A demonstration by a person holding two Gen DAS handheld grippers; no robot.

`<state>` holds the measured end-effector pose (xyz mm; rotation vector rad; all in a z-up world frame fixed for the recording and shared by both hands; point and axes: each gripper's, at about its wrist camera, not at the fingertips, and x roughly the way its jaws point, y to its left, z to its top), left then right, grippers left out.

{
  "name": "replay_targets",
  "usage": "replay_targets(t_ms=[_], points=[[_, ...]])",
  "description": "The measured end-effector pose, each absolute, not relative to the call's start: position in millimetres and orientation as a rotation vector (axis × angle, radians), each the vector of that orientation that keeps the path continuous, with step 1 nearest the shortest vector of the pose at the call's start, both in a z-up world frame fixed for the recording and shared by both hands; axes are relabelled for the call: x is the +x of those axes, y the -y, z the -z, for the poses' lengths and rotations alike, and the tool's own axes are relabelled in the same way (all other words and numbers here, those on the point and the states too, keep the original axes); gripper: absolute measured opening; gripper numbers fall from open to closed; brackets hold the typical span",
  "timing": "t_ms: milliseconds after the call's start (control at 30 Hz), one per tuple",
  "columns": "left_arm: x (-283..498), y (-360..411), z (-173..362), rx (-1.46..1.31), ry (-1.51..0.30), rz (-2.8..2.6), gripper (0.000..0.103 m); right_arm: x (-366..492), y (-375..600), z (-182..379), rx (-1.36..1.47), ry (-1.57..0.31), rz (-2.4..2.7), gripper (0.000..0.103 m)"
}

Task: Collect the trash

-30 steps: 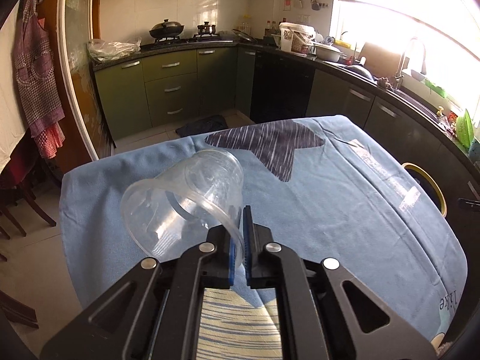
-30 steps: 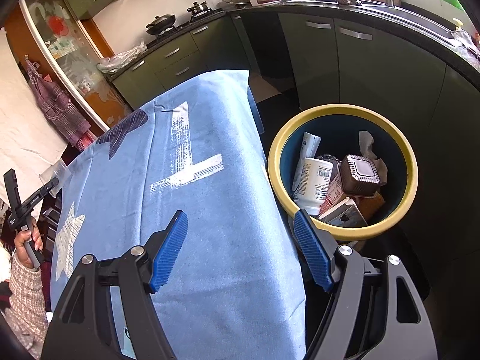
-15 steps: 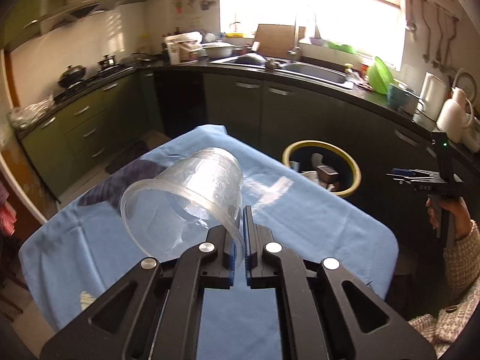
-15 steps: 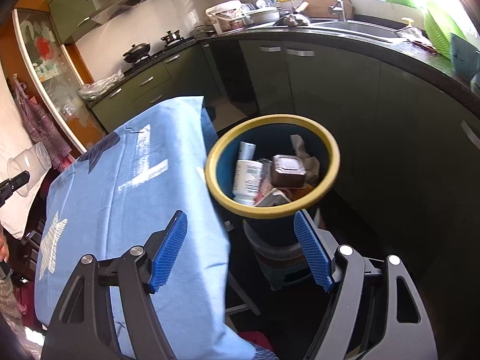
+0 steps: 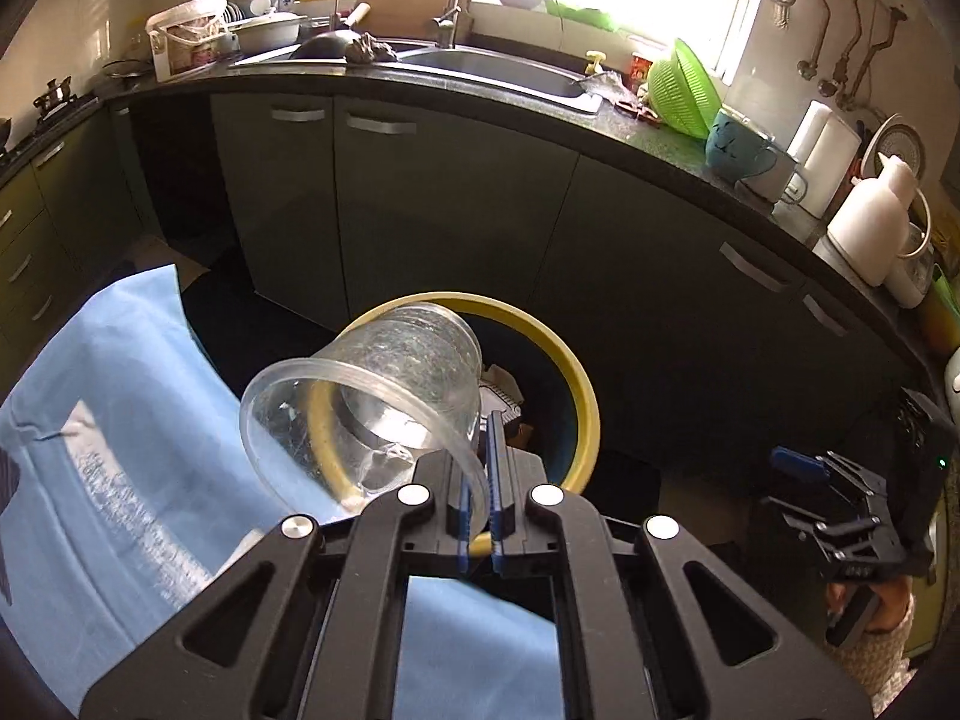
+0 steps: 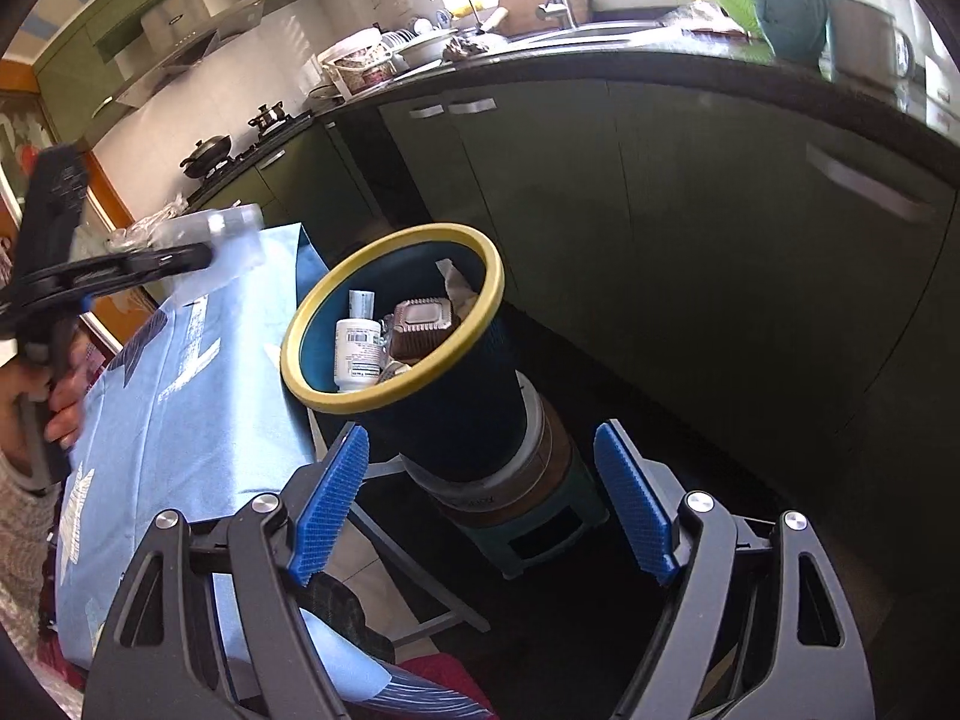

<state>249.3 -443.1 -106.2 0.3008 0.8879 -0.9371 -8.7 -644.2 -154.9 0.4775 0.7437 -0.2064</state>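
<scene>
My left gripper (image 5: 477,474) is shut on the rim of a clear plastic cup (image 5: 384,396), held tilted in the air just short of the yellow-rimmed blue trash bin (image 5: 585,396). In the right wrist view the cup (image 6: 231,240) hangs over the table's far end, left of the bin (image 6: 393,399), which holds a white bottle (image 6: 358,354), a brown lidded box (image 6: 423,327) and paper scraps. My right gripper (image 6: 480,504) is open and empty, low beside the bin's base; it also shows in the left wrist view (image 5: 840,504).
A blue cloth covers the table (image 6: 180,420) left of the bin. The bin stands on stacked pots and a small stool (image 6: 528,516). Dark green cabinets (image 5: 456,210) and a counter with a sink (image 5: 498,66) run behind.
My left gripper has swung right with the cup, from over the table to the bin's near edge. My right gripper has pulled back and down, away from the bin.
</scene>
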Motion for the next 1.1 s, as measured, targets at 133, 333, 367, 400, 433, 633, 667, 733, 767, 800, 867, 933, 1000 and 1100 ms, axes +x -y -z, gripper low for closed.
replay_targets(t_ms=[133, 333, 367, 400, 433, 633, 667, 733, 767, 800, 867, 933, 1000, 1100], points=[[271, 489, 132, 0.325, -0.926, 0.922, 0.005, -10, 655, 166, 0.505, -0.762, 0.2, 0.077], [286, 528, 160, 0.363, -0.954, 0.88, 0.005, -14, 666, 174, 0.525, -0.768, 0.205, 0.077], [288, 531, 164, 0.369, -0.96, 0.872, 0.005, -15, 667, 175, 0.529, -0.77, 0.205, 0.077], [290, 535, 168, 0.376, -0.964, 0.862, 0.005, -16, 668, 178, 0.535, -0.771, 0.205, 0.077], [293, 537, 171, 0.381, -0.972, 0.85, 0.005, -17, 668, 179, 0.54, -0.774, 0.206, 0.077], [300, 540, 180, 0.402, -0.991, 0.8, 0.052, -19, 668, 182, 0.57, -0.773, 0.198, 0.077], [298, 536, 174, 0.39, -0.969, 0.798, 0.057, -20, 668, 182, 0.575, -0.77, 0.192, 0.077], [291, 529, 162, 0.375, -0.943, 0.812, 0.057, -23, 667, 180, 0.58, -0.762, 0.188, 0.077], [286, 524, 153, 0.369, -0.933, 0.82, 0.057, -24, 666, 179, 0.58, -0.759, 0.188, 0.077], [280, 517, 143, 0.357, -0.915, 0.827, 0.057, -25, 665, 178, 0.581, -0.754, 0.187, 0.077], [264, 499, 123, 0.322, -0.879, 0.85, 0.058, -26, 663, 177, 0.581, -0.749, 0.182, 0.077], [246, 476, 103, 0.285, -0.837, 0.866, 0.061, -27, 658, 174, 0.577, -0.745, 0.173, 0.077], [224, 447, 81, 0.255, -0.769, 0.87, 0.068, -28, 651, 171, 0.567, -0.744, 0.161, 0.077], [187, 397, 51, 0.221, -0.648, 0.843, 0.091, -29, 637, 166, 0.546, -0.741, 0.141, 0.077]])
